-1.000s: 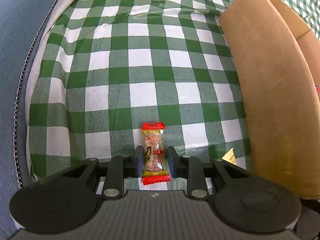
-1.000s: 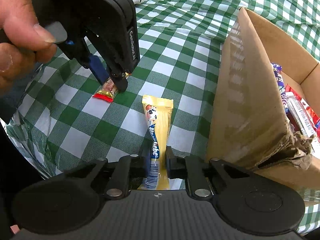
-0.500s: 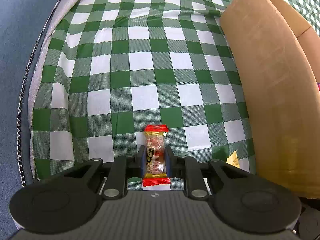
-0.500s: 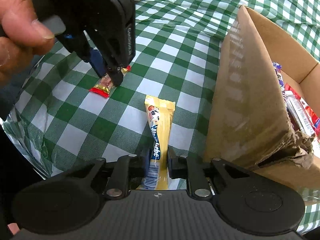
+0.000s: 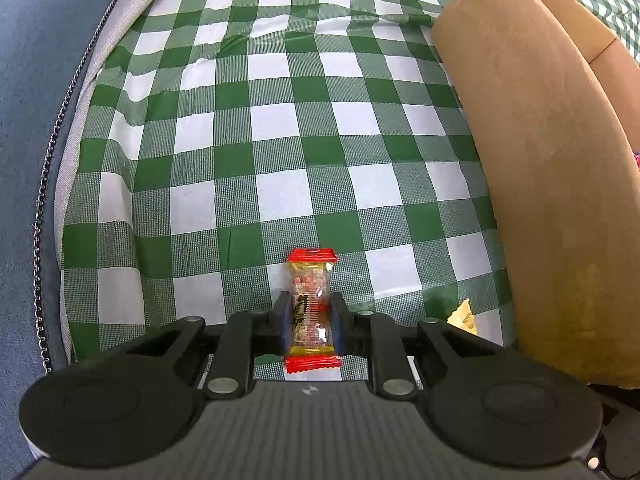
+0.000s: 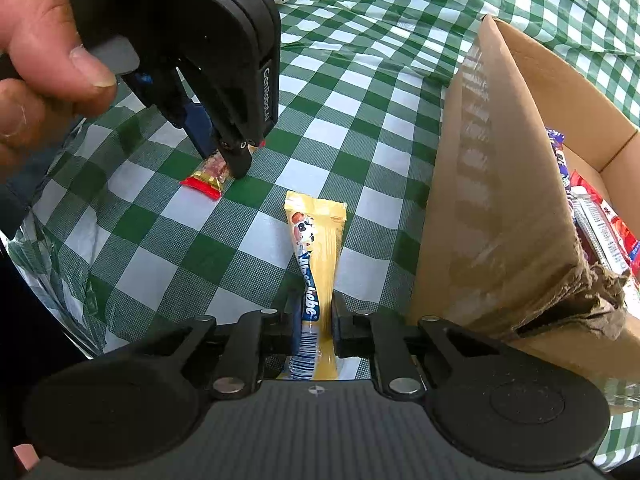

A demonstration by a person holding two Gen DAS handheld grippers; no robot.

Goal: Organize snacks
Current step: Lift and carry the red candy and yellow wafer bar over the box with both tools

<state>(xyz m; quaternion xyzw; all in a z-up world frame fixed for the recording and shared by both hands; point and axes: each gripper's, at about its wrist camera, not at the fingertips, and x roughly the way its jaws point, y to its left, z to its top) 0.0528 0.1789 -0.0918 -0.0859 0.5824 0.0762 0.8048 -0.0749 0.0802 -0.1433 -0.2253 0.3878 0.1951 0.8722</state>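
Cardboard box (image 6: 500,184) already has snacks inside. Left claw (image 5: 310,322) pinches the red candy (image 5: 311,312), right claw (image 6: 316,326) pinches the yellow bar (image 6: 316,240); both still on the desk (image 5: 280,140).

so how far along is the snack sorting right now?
Done: several wrapped snacks already lie in the cardboard box. In hand: the left tongs are shut on a small red-ended candy, the right tongs on a yellow snack bar; both snacks rest on the checked cloth. Left: lift both into the box. No other loose snacks are visible.
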